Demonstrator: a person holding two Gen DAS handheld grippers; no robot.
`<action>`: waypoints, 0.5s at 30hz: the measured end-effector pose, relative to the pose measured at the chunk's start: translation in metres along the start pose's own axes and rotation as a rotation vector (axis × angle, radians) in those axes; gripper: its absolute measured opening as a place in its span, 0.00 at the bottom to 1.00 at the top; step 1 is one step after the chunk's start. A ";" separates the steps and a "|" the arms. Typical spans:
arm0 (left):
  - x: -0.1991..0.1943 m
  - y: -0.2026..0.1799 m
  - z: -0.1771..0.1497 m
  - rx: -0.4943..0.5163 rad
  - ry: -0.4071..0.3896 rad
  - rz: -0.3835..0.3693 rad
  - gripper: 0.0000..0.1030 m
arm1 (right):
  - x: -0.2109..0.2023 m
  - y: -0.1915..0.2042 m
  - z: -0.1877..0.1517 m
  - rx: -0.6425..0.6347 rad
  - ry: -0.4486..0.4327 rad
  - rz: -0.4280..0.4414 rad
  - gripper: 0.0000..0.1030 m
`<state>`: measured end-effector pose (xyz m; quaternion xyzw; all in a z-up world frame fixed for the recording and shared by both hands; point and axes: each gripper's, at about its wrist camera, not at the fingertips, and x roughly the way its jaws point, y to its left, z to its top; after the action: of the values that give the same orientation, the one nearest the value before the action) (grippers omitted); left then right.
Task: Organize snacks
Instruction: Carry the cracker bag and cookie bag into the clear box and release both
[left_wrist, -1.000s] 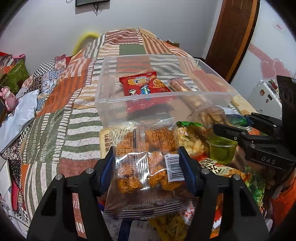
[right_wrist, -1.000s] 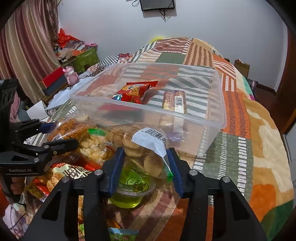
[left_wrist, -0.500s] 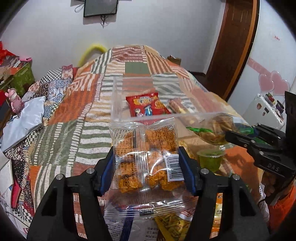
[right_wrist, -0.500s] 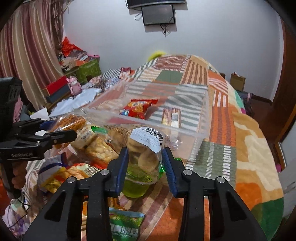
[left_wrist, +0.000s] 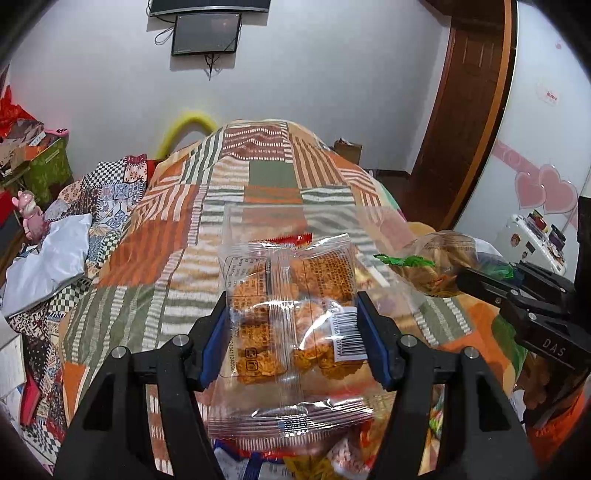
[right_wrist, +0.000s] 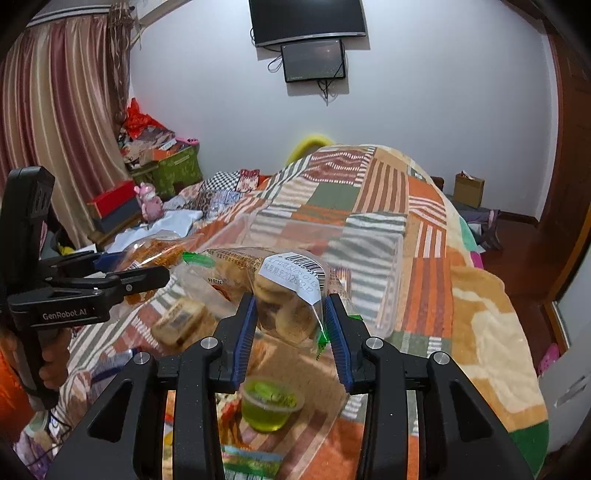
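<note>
Two packets are aloft at once — the left tool (left_wrist: 291, 336) is clamped on a clear packet of orange fried snacks (left_wrist: 291, 314), the right tool (right_wrist: 290, 328) on a bag of round biscuits (right_wrist: 284, 295). Carry both level over the clear plastic bin (right_wrist: 388, 295) (mid-frame, blurred), lower inside, then release — squeezing harder risks crumbs.

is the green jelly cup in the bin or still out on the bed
Out. The jelly cup stands on the blanket below the right gripper, short of the clear bin.

Patchwork blanket (left_wrist: 177, 236) orange, green, white striped; clear packet (left_wrist: 291, 317) of orange snacks; green jelly cup (right_wrist: 271, 406); blue pads (right_wrist: 244, 339).
</note>
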<state>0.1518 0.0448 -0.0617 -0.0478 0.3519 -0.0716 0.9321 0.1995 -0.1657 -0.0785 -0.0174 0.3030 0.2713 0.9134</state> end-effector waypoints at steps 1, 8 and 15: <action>0.004 0.000 0.003 -0.003 0.001 -0.002 0.61 | 0.002 -0.001 0.000 0.003 -0.003 -0.001 0.34; 0.033 -0.002 0.022 0.010 0.025 0.016 0.61 | 0.023 -0.009 0.006 0.024 0.009 -0.004 0.34; 0.064 -0.004 0.035 0.042 0.057 0.043 0.61 | 0.050 -0.015 0.010 0.029 0.049 -0.012 0.34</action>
<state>0.2222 0.0310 -0.0767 -0.0184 0.3777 -0.0605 0.9238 0.2459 -0.1522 -0.1008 -0.0124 0.3290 0.2608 0.9075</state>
